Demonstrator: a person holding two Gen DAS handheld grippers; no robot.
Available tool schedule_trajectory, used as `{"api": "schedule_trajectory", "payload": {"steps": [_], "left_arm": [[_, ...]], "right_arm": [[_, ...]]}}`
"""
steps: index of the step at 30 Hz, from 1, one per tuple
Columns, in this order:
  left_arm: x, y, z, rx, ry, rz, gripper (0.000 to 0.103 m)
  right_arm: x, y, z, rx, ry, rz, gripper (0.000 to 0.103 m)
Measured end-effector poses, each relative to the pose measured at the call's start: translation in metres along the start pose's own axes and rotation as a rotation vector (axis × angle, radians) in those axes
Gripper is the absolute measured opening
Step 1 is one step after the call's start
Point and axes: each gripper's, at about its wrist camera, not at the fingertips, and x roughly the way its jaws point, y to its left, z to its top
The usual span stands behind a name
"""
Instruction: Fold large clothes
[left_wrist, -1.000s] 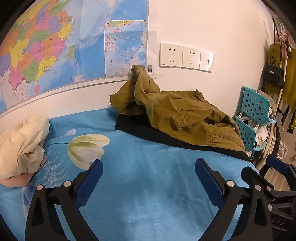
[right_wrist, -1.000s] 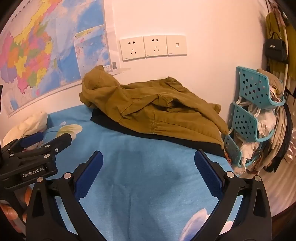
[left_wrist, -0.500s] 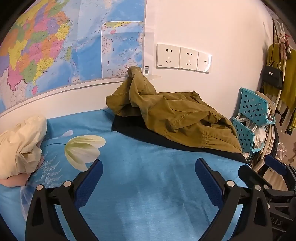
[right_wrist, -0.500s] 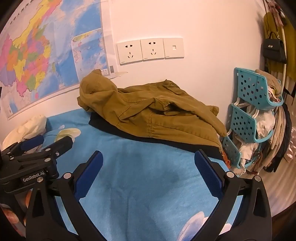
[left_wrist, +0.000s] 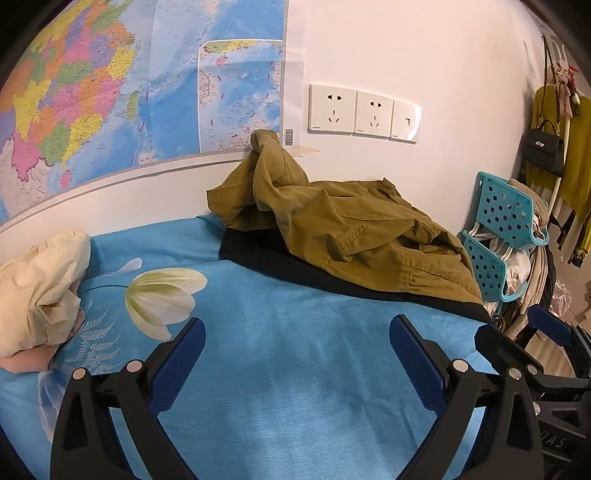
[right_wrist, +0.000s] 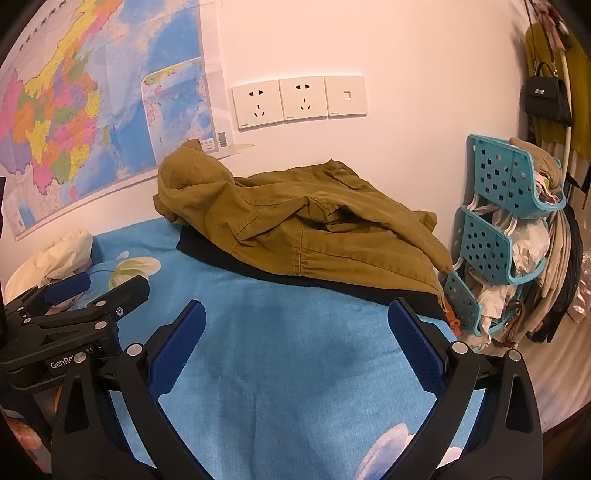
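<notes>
So this is basically the very start of the fold, nothing grabbed yet. The olive jacket (left_wrist: 351, 229) is lying crumpled on the bed (left_wrist: 295, 350), pushed up against the wall right under the wall sockets (left_wrist: 364, 112), with its hood end bunched up and poking toward the corner of the map (left_wrist: 110, 92). It's sitting on top of a dark garment (left_wrist: 280, 266) that sticks out along the jacket's near edge; can't tell what that one is.

Both tools are out in front of the jacket, over bare blue sheet and well apart from it. The left hand-held gripper (left_wrist: 297, 354) has its jaws spread wide with nothing between them, same story for the right hand-held gripper (right_wrist: 297, 336). In the right wrist view you can see the left one hovering off to the side, away from the jacket, toward the cream bundle (right_wrist: 55, 254).

My read: this is the approach step, sizing up the pile before the first pick. The next move probably calls for getting the jacket pulled off the wall and spread flat before any real folding. I'd go for the hem edge nearest the grippers or a sleeve, one tool on each side. Worth pinching only the olive layer, since the dark garment underneath could easily come along for the ride.
</notes>
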Motion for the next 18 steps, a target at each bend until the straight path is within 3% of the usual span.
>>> {"api": "schedule_trajectory", "payload": {"steps": [18], "left_arm": [[-0.0004, -0.0012, 0.0013, 0.002, -0.005, 0.001, 0.096]], "right_arm": [[-0.0008, -0.0004, 0.0007, 0.006, -0.003, 0.004, 0.098]]}}
